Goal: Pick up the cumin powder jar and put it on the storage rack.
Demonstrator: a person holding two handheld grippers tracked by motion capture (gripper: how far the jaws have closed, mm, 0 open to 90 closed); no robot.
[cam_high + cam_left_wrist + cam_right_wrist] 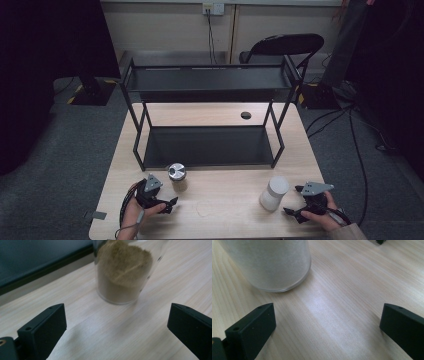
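Observation:
A glass jar of tan powder with a silver lid (176,175) stands on the wooden table (225,205) just in front of the black shelf. My left gripper (167,204) sits low to the jar's front left, open; in the left gripper view the jar (123,272) stands a short way beyond the wide-apart jaws. A white frosted jar (274,193) stands to the front right. My right gripper (295,201) rests open just right of it; in the right gripper view that jar (268,263) is ahead and left of the jaws, not between them.
A black two-tier metal shelf (210,120) takes up the back half of the table, both tiers bare. A small round hole (245,115) is in the tabletop behind it. A folding chair (282,47) and cables lie beyond the table on grey carpet.

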